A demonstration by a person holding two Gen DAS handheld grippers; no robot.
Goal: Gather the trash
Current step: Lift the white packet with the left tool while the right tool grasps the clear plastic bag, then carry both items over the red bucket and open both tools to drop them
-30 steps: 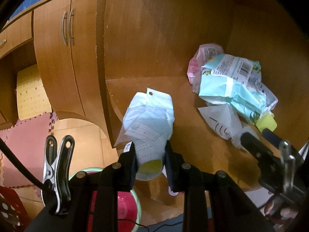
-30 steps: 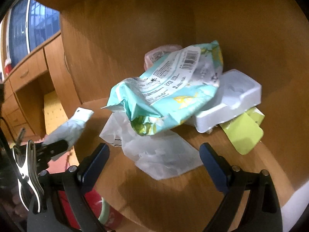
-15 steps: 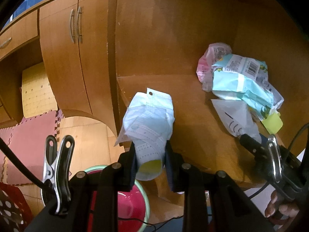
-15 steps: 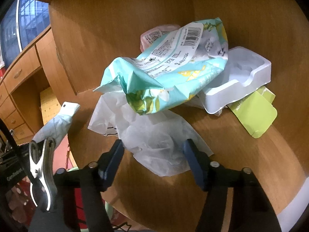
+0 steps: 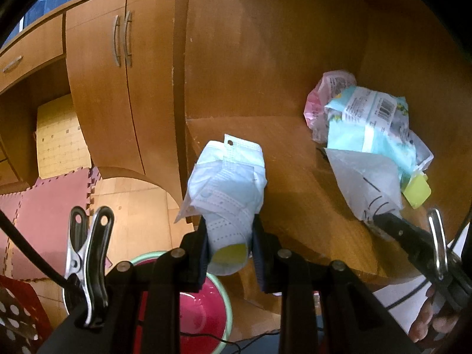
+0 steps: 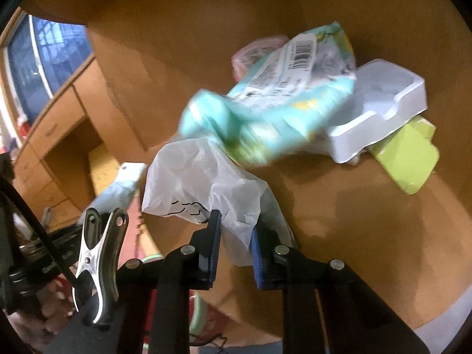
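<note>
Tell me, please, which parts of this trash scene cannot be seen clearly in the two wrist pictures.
- Right wrist view: the teal snack wrapper is motion-blurred at its near end; print unreadable.
- Right wrist view: the pink wrapper is mostly hidden behind it.
- Left wrist view: the red bowl is covered by the left gripper and its face-mask packet.
- Left wrist view: the right gripper, closing on the white plastic bag, is seen side-on, so its other finger is hidden.

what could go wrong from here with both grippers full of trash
1. The right gripper is closing on a thin white plastic bag whose far end lies under the teal wrapper; lifting may drag that wrapper and the white tray off the shelf.
2. The bag may tear or slip from so small a pinch.
3. The left gripper holds the face mask package by one end; it could slip out before reaching the red bin.
</note>
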